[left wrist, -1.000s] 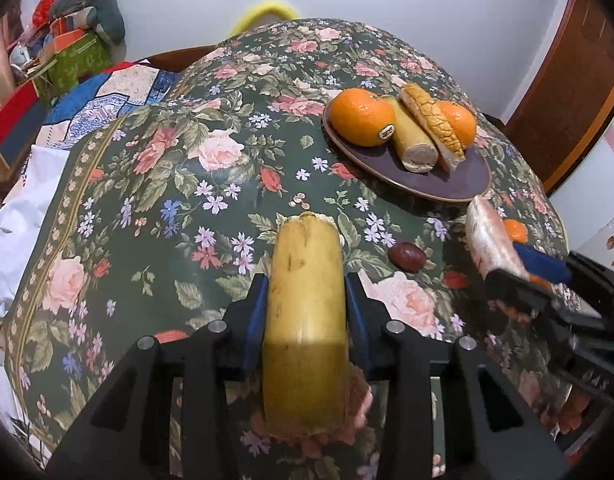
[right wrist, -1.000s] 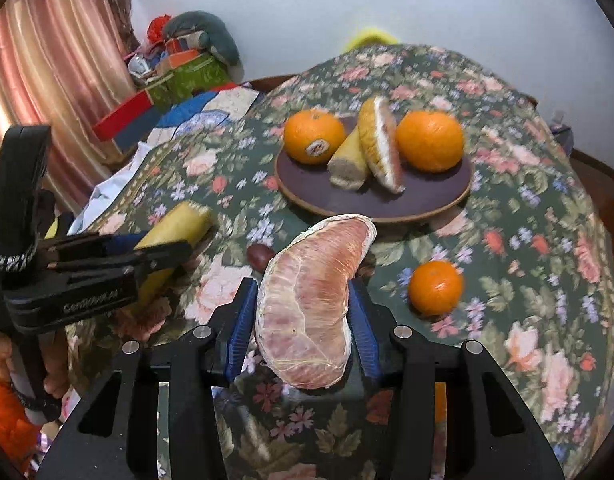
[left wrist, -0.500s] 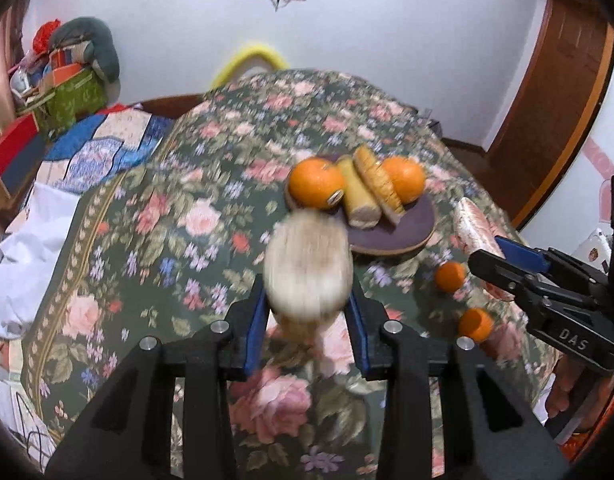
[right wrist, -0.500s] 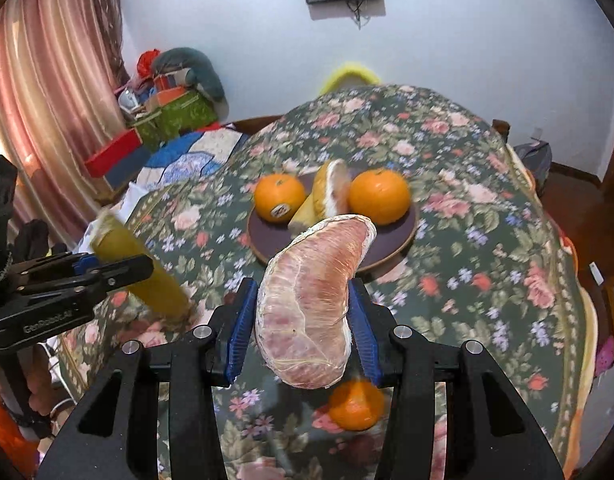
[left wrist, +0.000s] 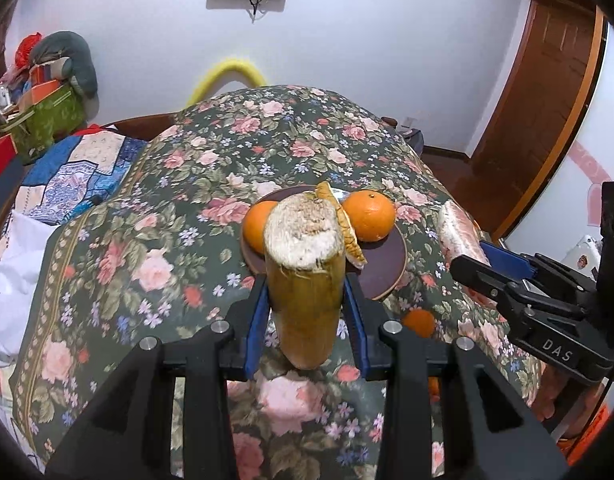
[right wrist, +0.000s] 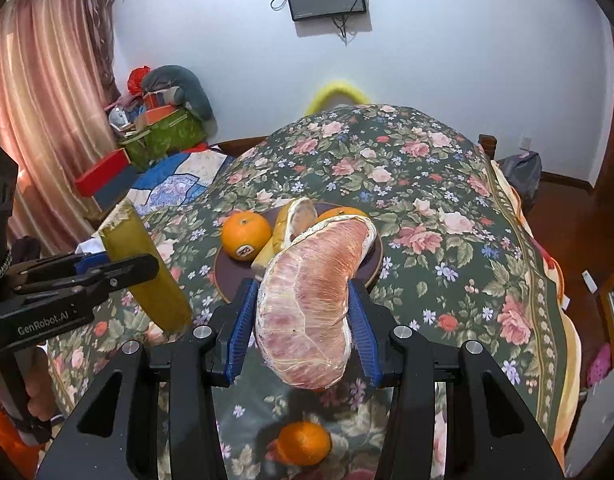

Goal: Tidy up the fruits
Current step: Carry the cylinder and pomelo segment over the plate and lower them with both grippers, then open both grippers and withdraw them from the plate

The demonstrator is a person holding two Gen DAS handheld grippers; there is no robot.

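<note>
Jaws of the left gripper [left wrist: 305, 312] are clenching a yellow-green rind piece [left wrist: 305, 280] in the left wrist view, blue pads pressing on both its sides, its pithy white cut end pointing away from the camera. It is hanging above the floral-clothed counter [left wrist: 147, 220], in front of a dark plate [left wrist: 381, 268] that is carrying two oranges [left wrist: 369, 216] and another rind-backed wedge. To the right, the right gripper [left wrist: 467, 260] is gripping a pink pomelo segment [left wrist: 455, 228], and a small orange [left wrist: 419, 322] is lying on the cloth near the plate. In the right wrist view, the right gripper's [right wrist: 303, 322] jaws are grasping the pomelo segment [right wrist: 311, 304] by its flanks, well above the cloth, between the camera and the plate [right wrist: 227, 276]. One stickered orange [right wrist: 246, 234] is sitting on the plate's left part. At left, the left gripper [right wrist: 107, 268] is holding the rind piece [right wrist: 147, 272] tilted. One small orange [right wrist: 303, 442] is lying on the counter [right wrist: 447, 200] below the jaws
</note>
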